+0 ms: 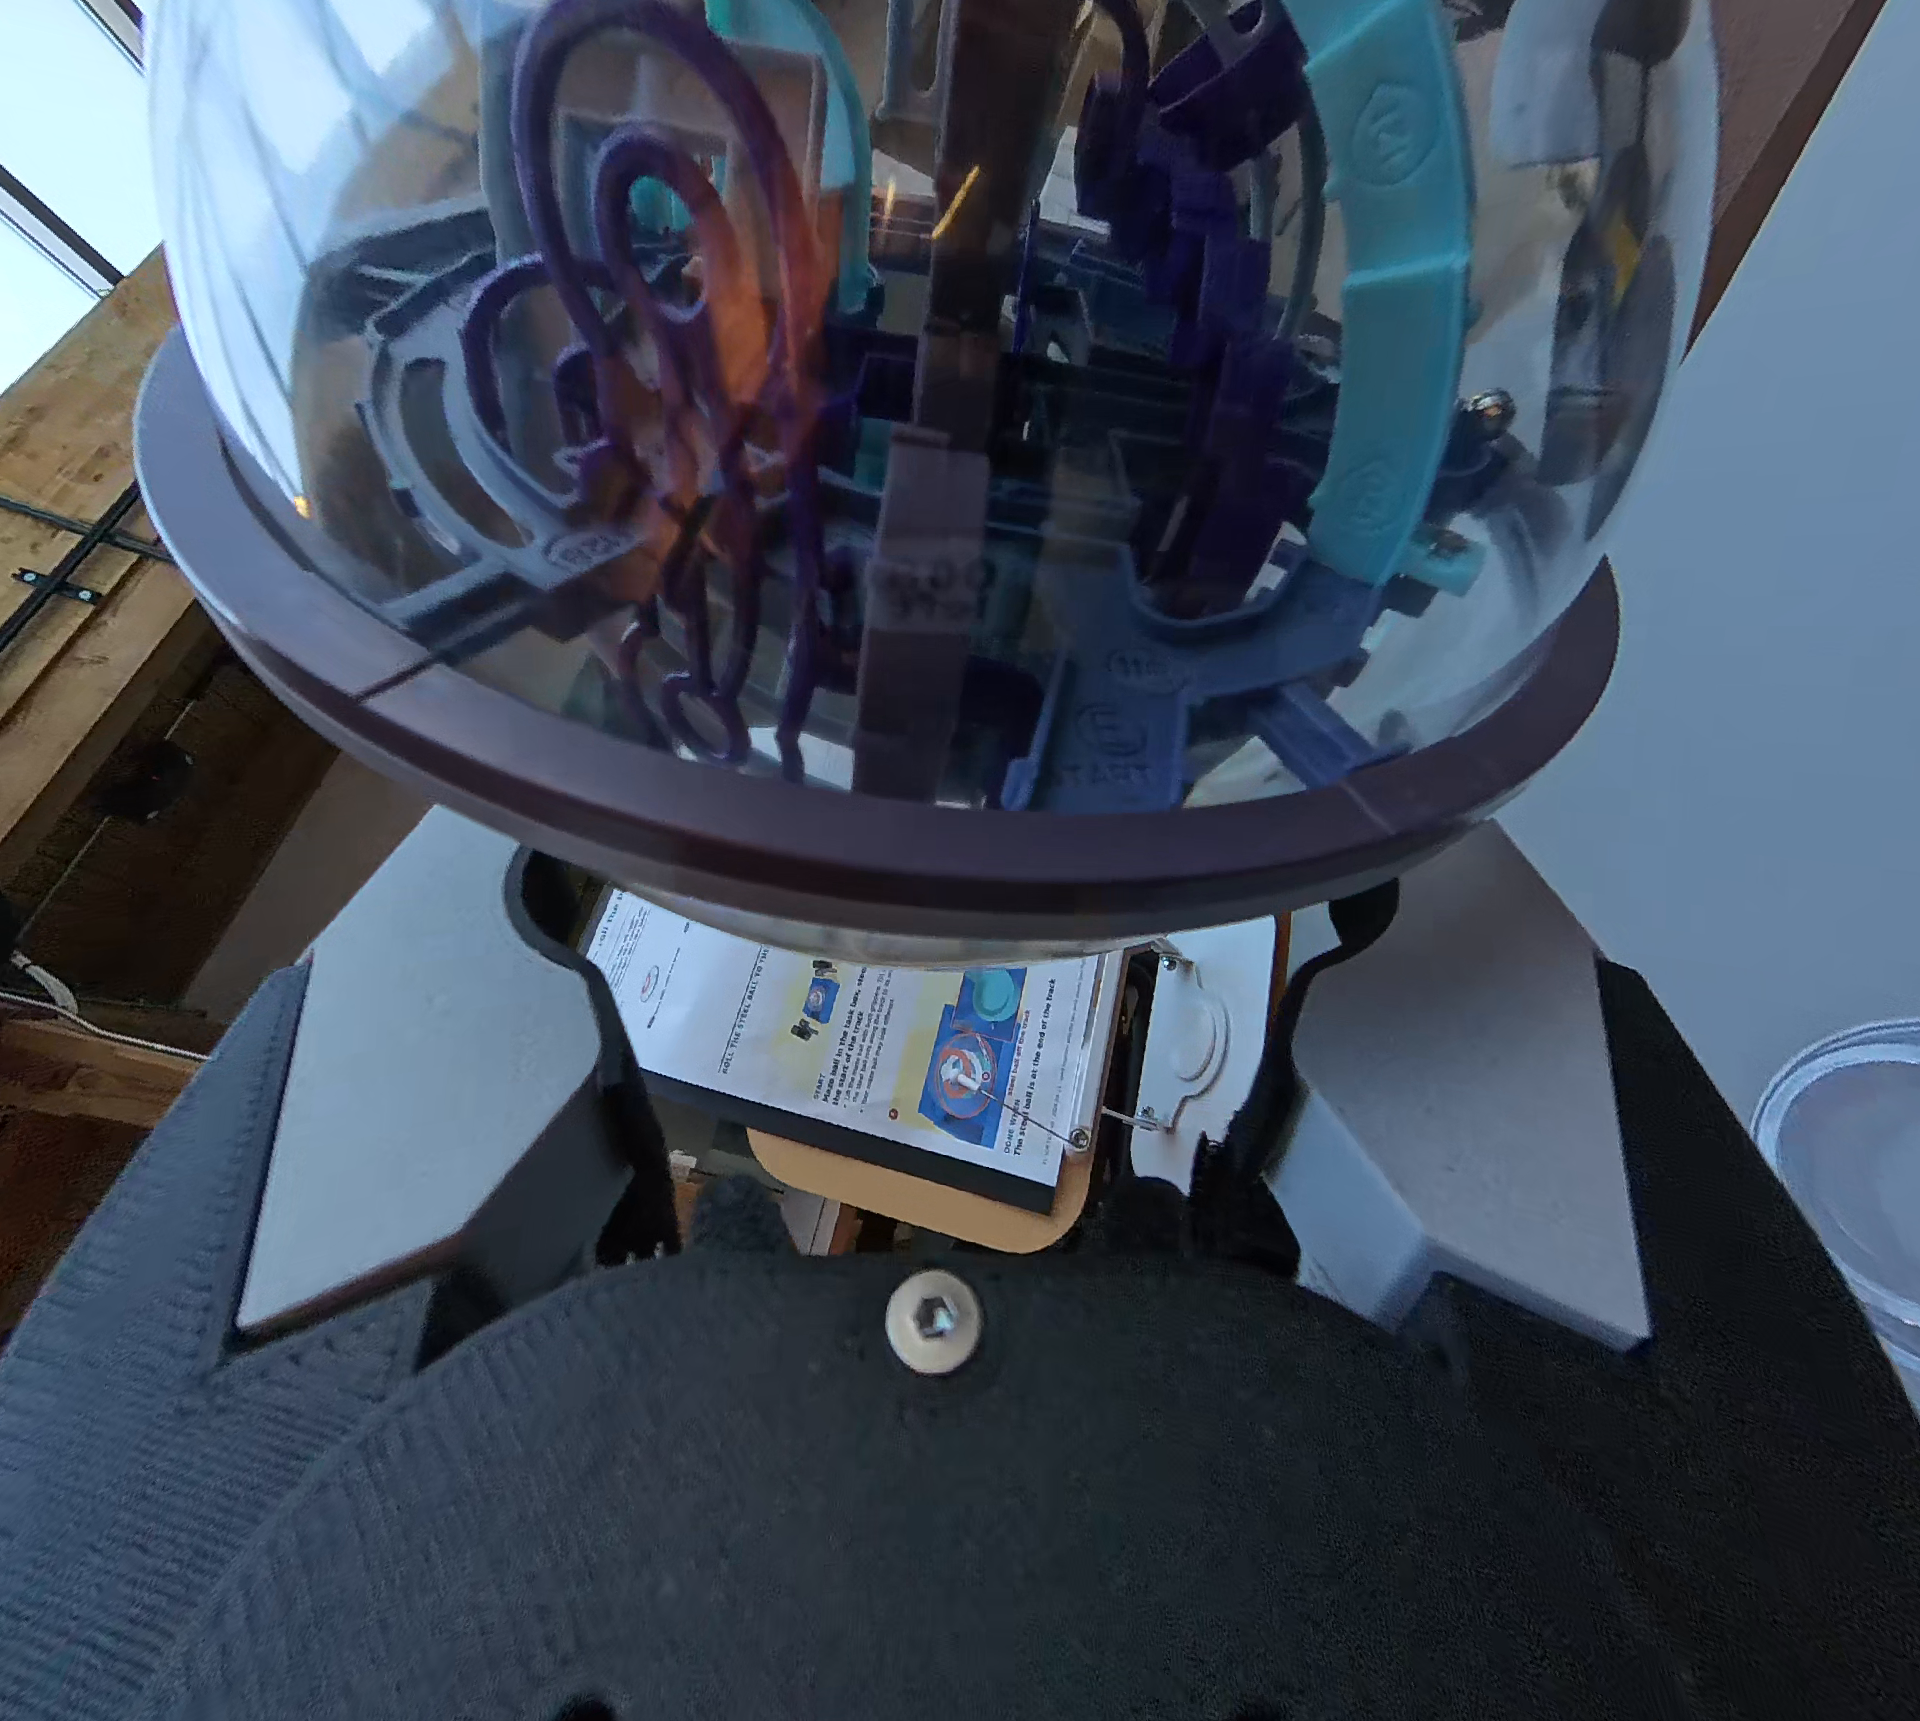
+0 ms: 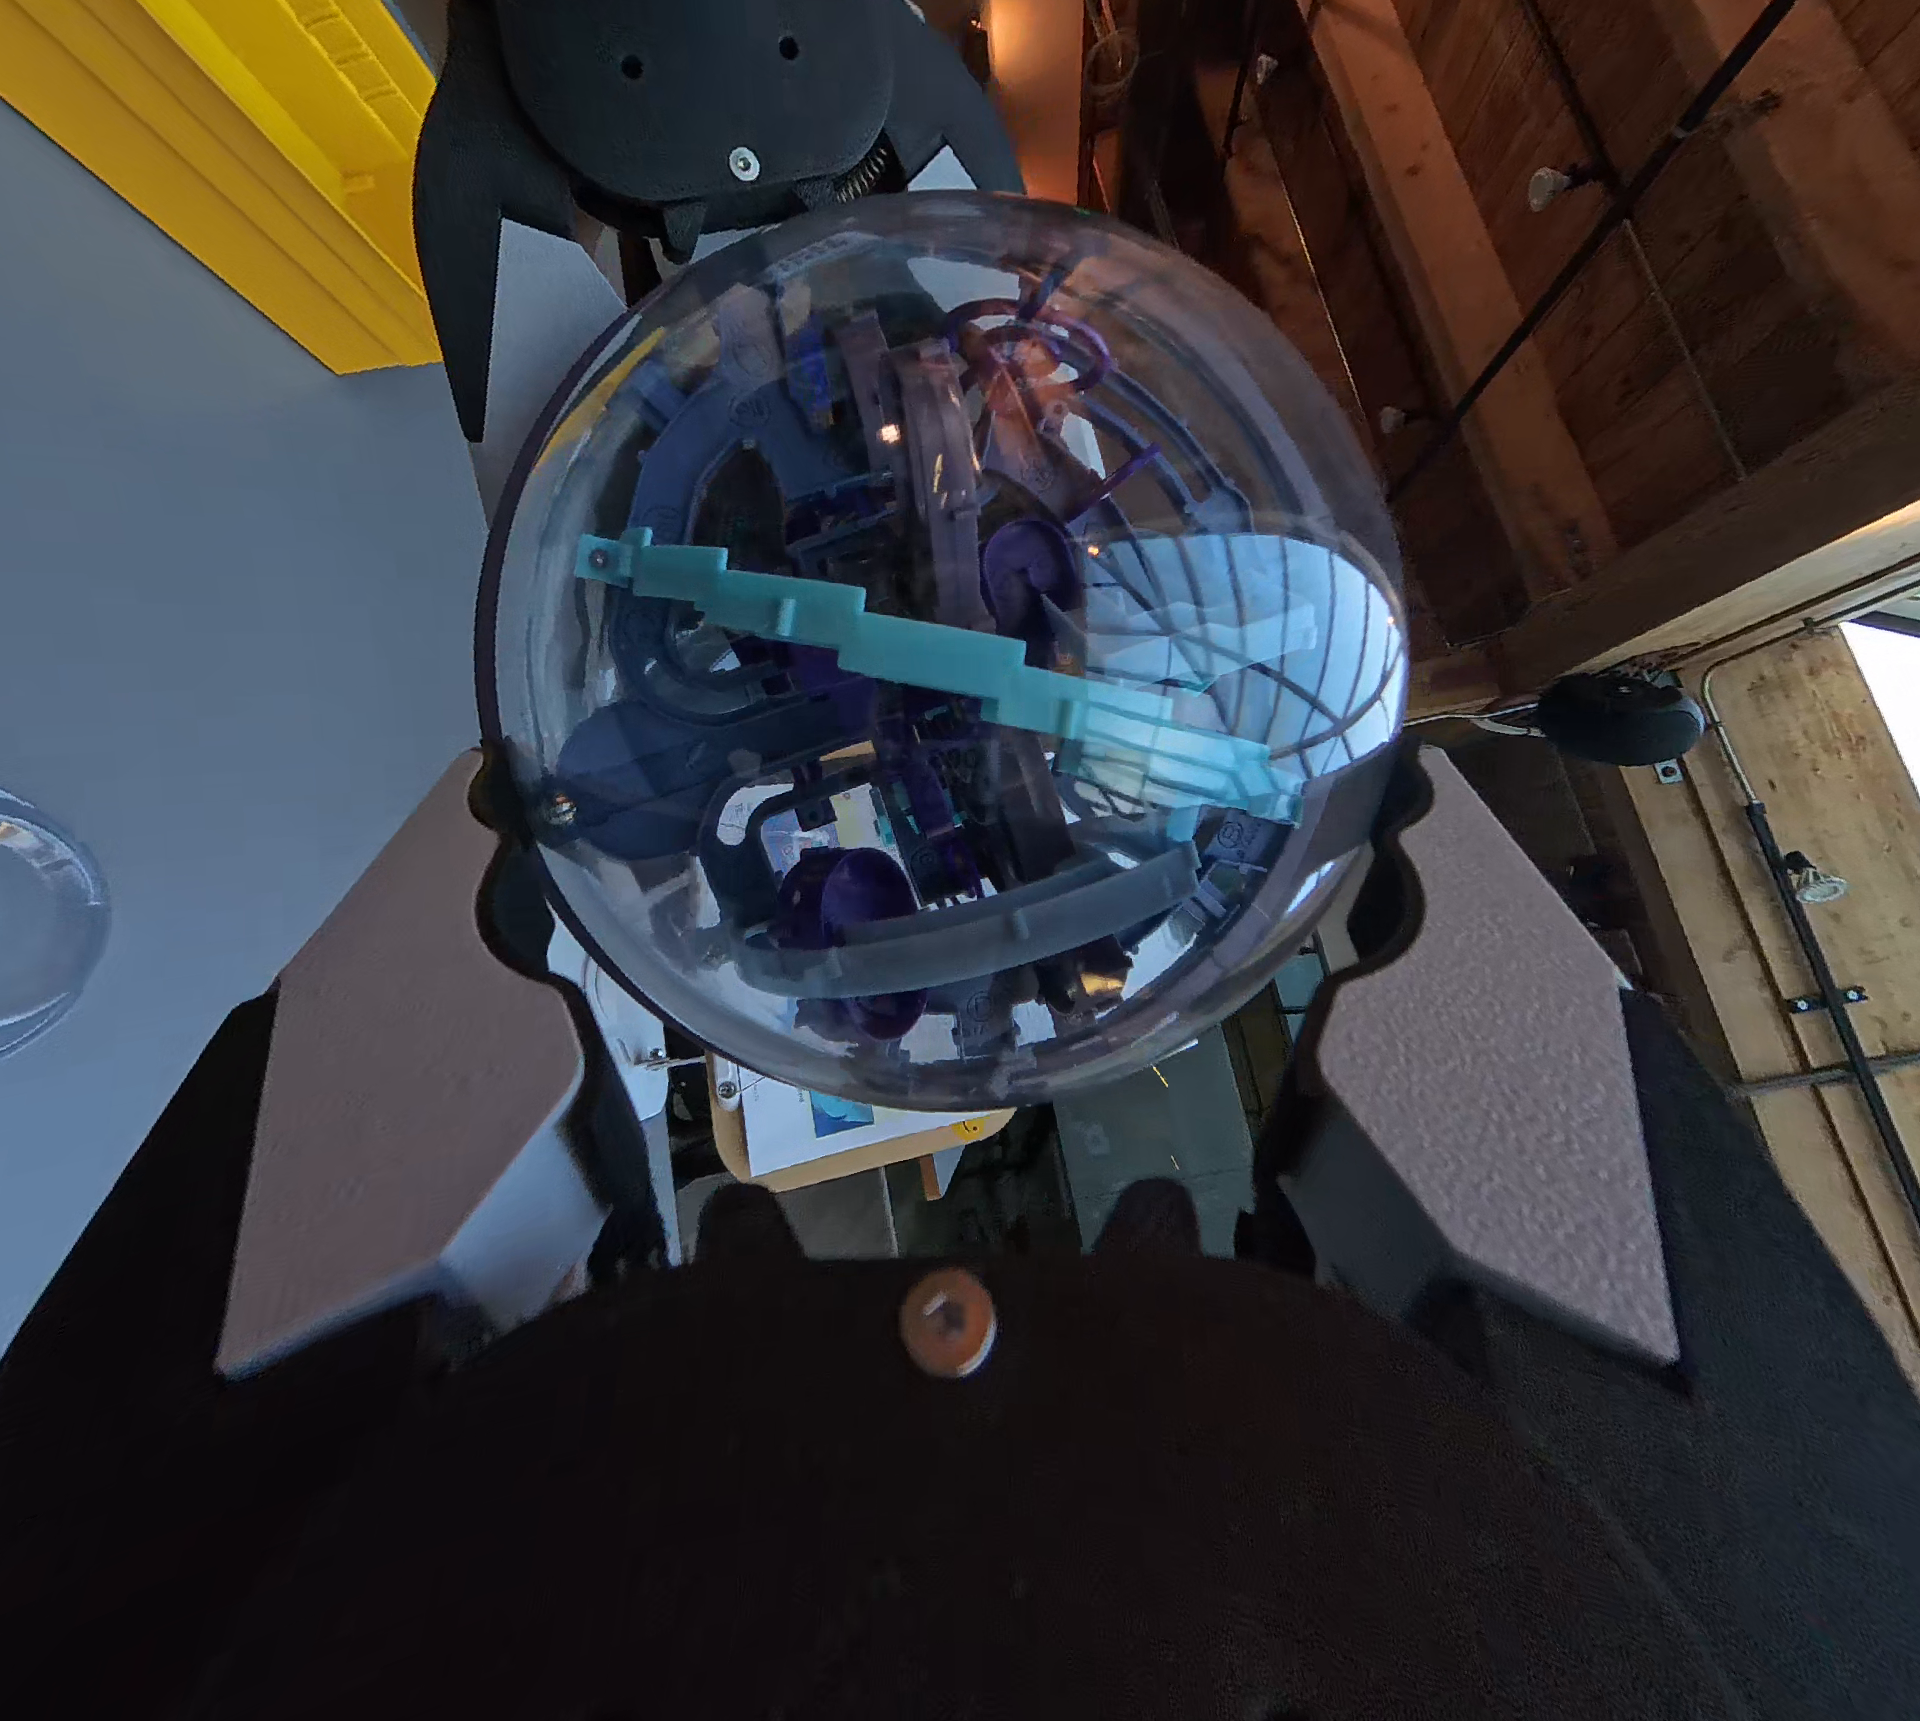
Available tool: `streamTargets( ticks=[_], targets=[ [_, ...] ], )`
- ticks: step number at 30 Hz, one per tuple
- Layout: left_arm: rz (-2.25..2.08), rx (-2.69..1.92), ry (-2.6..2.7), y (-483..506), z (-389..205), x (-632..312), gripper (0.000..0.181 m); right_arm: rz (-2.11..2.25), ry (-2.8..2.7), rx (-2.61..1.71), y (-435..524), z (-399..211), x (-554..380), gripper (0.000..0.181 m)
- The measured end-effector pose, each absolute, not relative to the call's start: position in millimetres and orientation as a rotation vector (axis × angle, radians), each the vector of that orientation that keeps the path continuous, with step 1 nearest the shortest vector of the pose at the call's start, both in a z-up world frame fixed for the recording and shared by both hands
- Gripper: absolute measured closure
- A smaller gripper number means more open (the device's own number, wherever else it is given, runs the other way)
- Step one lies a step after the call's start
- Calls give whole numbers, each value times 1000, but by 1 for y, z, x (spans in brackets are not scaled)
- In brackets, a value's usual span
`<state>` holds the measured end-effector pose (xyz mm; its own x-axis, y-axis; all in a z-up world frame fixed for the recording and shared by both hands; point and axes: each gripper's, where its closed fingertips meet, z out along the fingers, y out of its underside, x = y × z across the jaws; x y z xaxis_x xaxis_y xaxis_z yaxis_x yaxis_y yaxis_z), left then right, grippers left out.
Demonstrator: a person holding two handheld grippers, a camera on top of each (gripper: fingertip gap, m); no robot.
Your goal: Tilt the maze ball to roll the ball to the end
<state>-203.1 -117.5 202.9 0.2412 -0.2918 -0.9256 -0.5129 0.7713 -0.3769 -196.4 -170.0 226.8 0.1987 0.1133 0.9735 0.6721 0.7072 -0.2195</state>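
Note:
The maze ball (image 1: 727, 237) is a clear sphere with a dark purple ring around its middle and teal, purple and grey tracks inside. It is held in the air between both grippers. My left gripper (image 1: 951, 908) is shut on its lower part, just under the ring. My right gripper (image 2: 945, 798) is shut on the maze ball (image 2: 935, 632) at its sides. The left gripper (image 2: 675, 61) also shows beyond the sphere in the right wrist view. A small shiny ball (image 1: 1493, 402) sits by the teal track near the ring; it also seems to show in the right wrist view (image 2: 561, 807).
A clipboard with a printed sheet (image 1: 862, 1048) lies on the grey table (image 1: 1714, 528) below the sphere. A clear plastic container (image 1: 1849, 1183) stands at the right. A yellow bin (image 2: 208, 113) sits on the table. Wooden beams (image 2: 1558, 217) are behind.

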Motion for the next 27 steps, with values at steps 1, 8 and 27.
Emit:
streamTargets(
  ticks=[1,8,27],
  targets=[
    [165,-733,1351,-117,200,-204,34,-440,-1343,-731,-169,224,-197,24],
    [135,-761,1324,-111,173,-212,33,-425,-1384,-747,-162,198,-206,24],
    [159,-821,1330,-98,120,-243,34,-337,-1390,-728,-147,147,-233,24]
  ],
)
